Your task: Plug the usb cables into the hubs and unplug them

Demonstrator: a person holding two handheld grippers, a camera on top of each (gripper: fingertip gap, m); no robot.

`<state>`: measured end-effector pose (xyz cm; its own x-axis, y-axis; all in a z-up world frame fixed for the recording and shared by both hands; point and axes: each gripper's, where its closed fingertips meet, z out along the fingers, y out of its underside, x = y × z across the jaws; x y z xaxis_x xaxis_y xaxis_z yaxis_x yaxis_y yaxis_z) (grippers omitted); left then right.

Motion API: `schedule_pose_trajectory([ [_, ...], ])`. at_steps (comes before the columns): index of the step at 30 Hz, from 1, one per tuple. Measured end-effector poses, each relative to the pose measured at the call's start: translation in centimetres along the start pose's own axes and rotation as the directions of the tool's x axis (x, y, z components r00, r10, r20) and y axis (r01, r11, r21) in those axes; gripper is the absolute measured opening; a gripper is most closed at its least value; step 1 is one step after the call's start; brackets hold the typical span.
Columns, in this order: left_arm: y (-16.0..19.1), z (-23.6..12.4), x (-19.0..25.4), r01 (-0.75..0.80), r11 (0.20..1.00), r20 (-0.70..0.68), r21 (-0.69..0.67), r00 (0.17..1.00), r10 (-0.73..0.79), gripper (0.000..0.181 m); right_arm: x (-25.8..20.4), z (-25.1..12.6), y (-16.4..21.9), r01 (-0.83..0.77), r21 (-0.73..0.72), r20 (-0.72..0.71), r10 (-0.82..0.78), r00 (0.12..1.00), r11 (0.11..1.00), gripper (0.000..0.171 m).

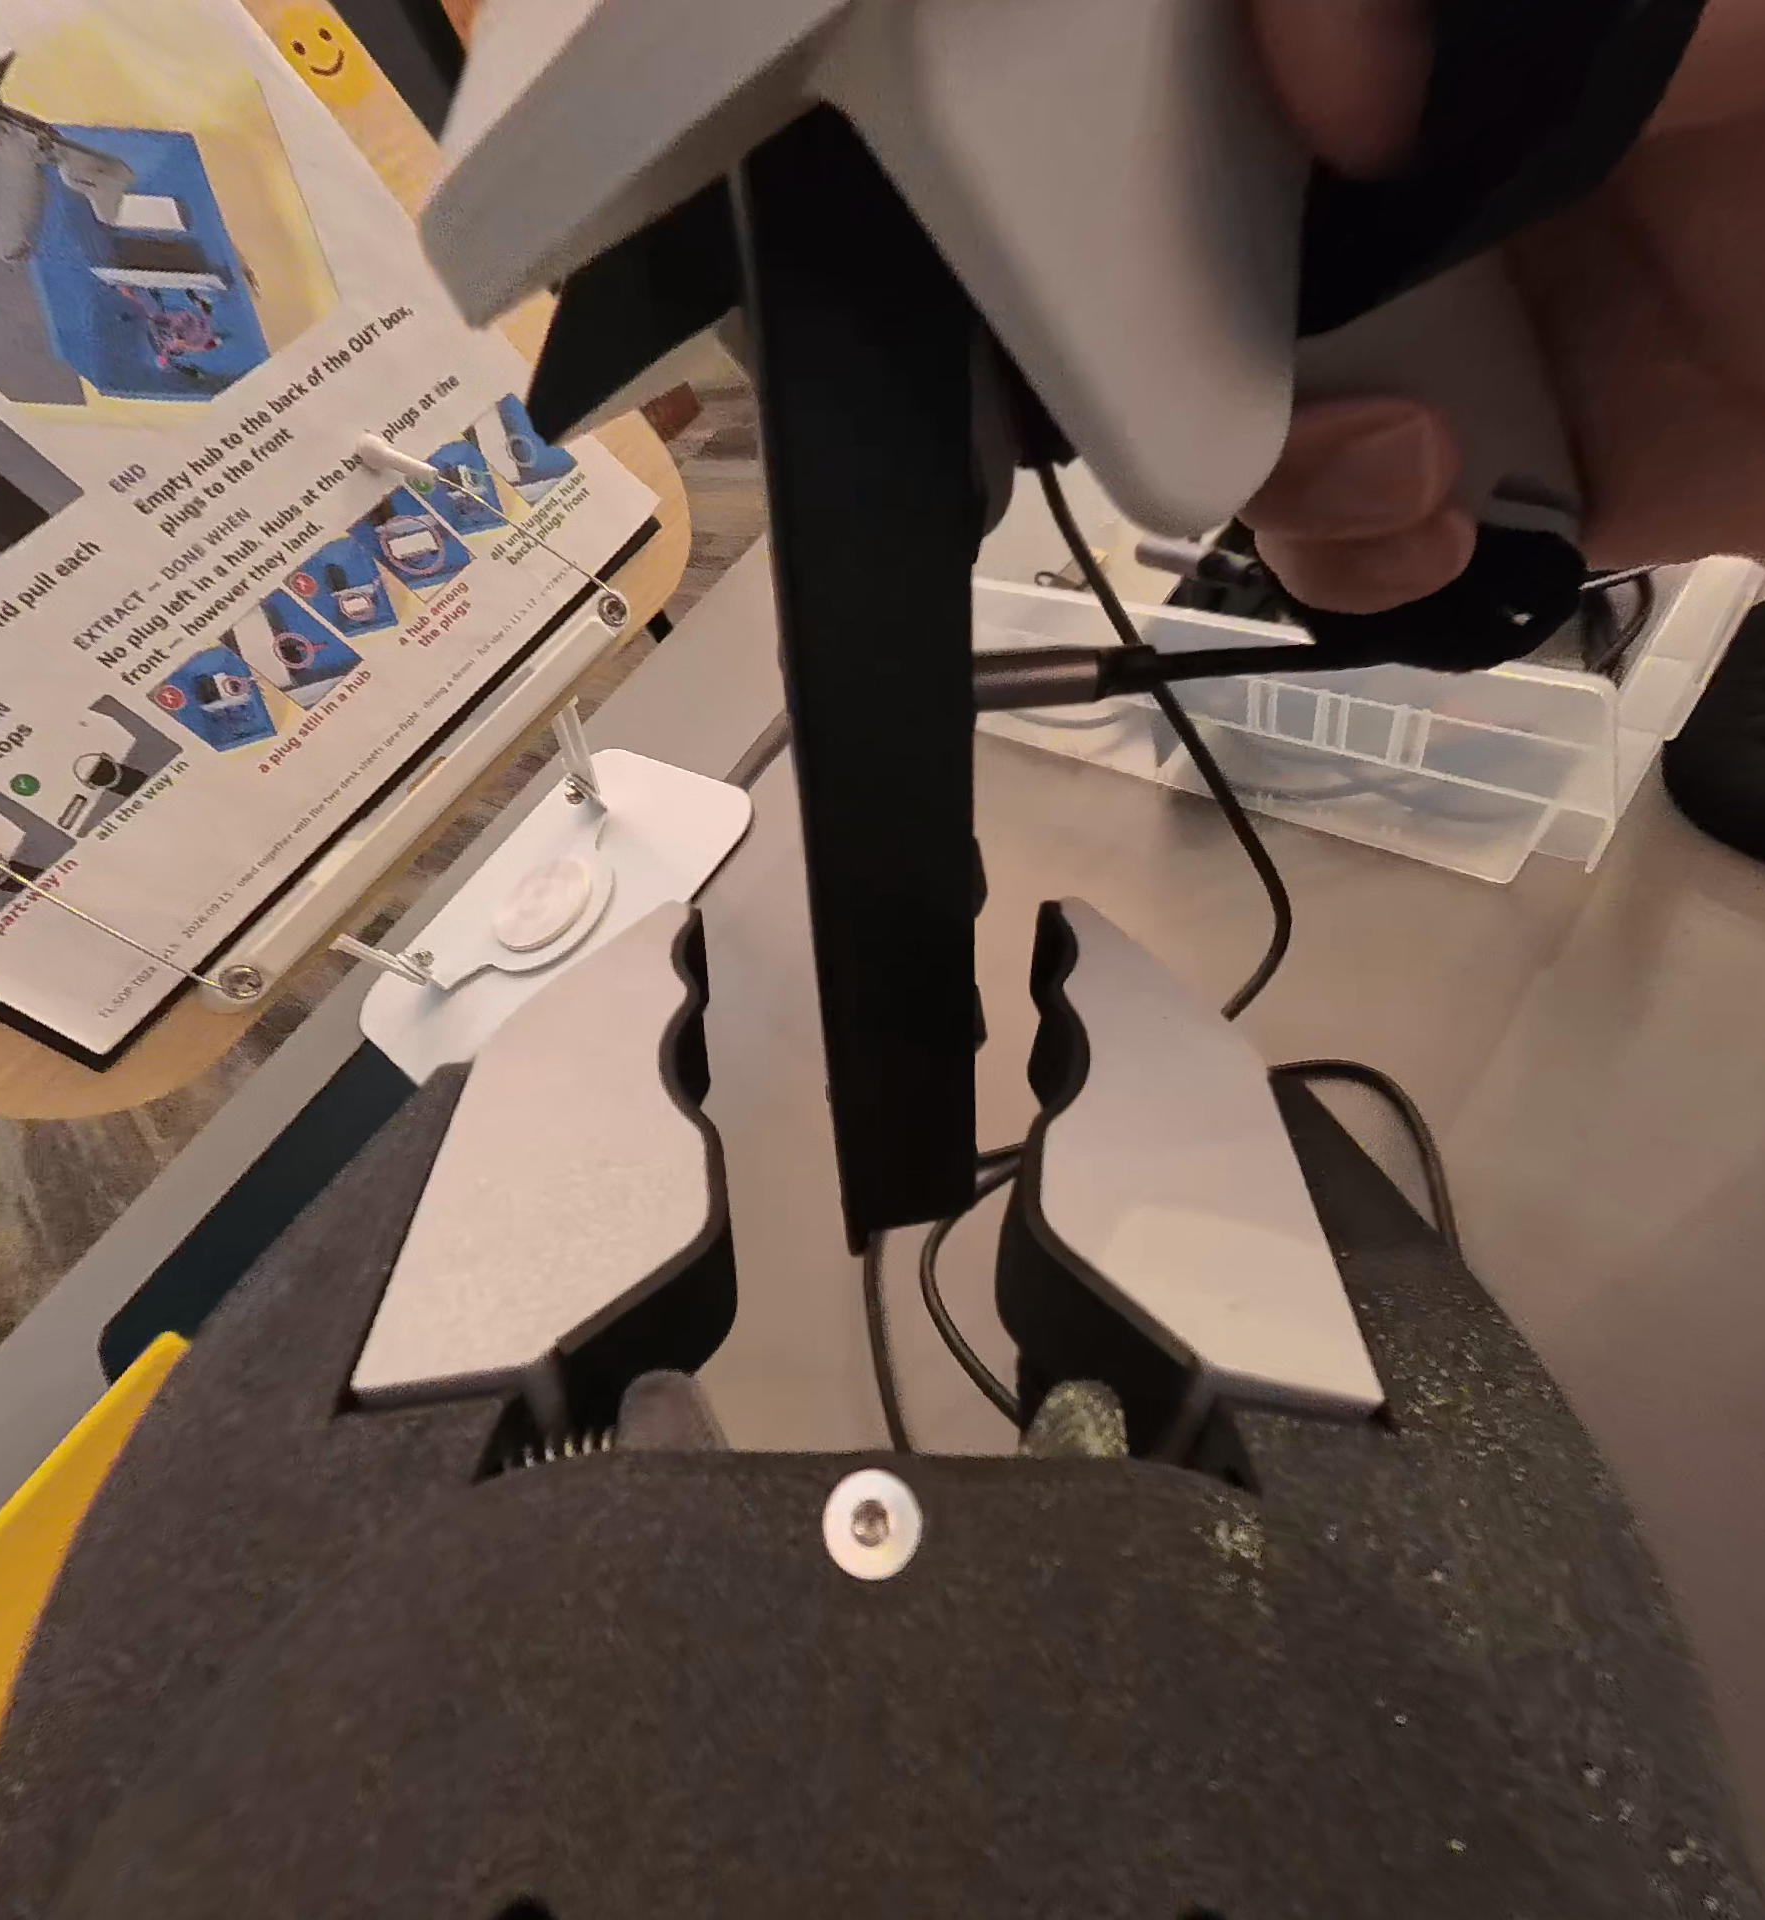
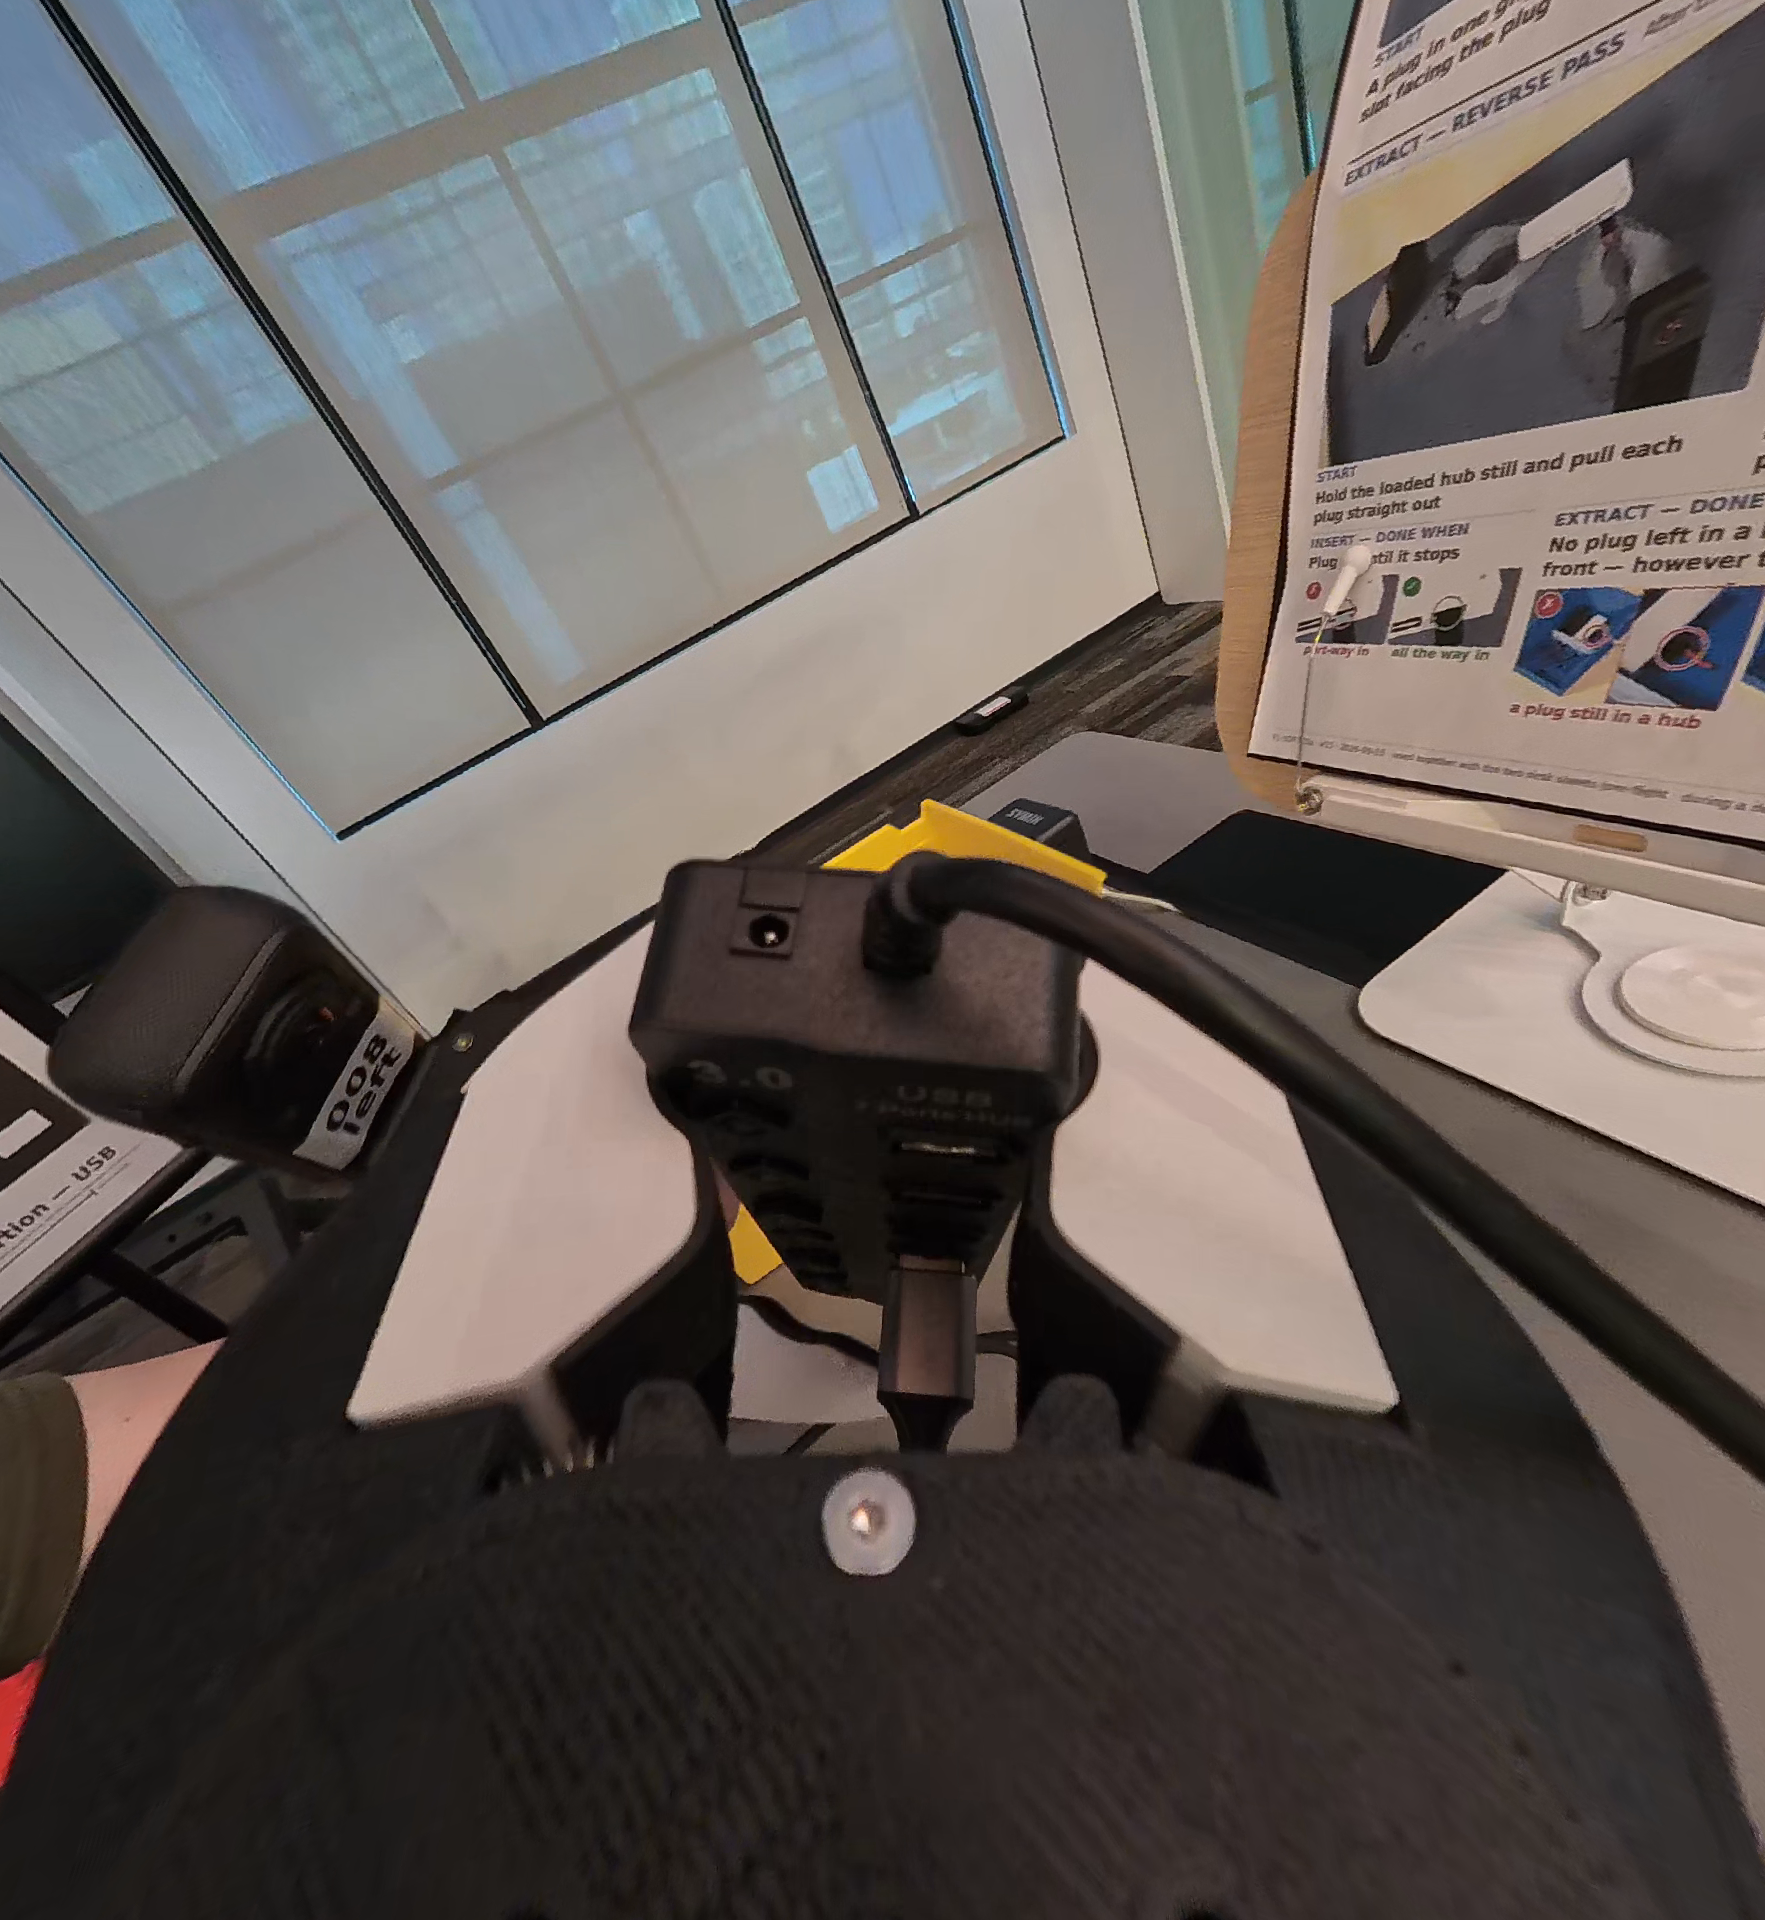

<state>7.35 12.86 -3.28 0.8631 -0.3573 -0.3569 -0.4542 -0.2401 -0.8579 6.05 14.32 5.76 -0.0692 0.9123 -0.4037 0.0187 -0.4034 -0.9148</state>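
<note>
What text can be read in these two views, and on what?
I won't quote the writing, but these things bear it:
Sheet on a stand: printed headings, captions and pictures, mostly sharp.
Hub: pale markings above its ports, blurred.
Camera: white sticker, sharp.
Marker board, lower left: printed caption.
Small black box, far side: tiny label, too small to read.

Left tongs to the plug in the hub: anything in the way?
Nothing solid. The black hub hangs between the open left tongs; the plug sticks out of its side, past the fingertips. Only its thin cable droops alongside.
</note>
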Motion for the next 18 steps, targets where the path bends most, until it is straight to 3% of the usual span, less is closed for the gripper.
schedule_pose_trajectory([
  [11, 1.3, 0.6, -0.2, -0.006, 0.998, 0.035, -0.057, 0.999, 0.008, 0.056, -1.1, 0.6, 0.6, 0.029, -0.012, 0.01, -0.029, 1.0, 0.999, 0.065],
  [18, 1.4, 0.7, -0.1, -0.002, 0.999, 0.019, -0.042, 1.0, 0.003, 0.033, -1.3, 0.8, 0.7, 0.035, -0.003, 0.007, -0.035, 0.999, 0.999, 0.065],
])
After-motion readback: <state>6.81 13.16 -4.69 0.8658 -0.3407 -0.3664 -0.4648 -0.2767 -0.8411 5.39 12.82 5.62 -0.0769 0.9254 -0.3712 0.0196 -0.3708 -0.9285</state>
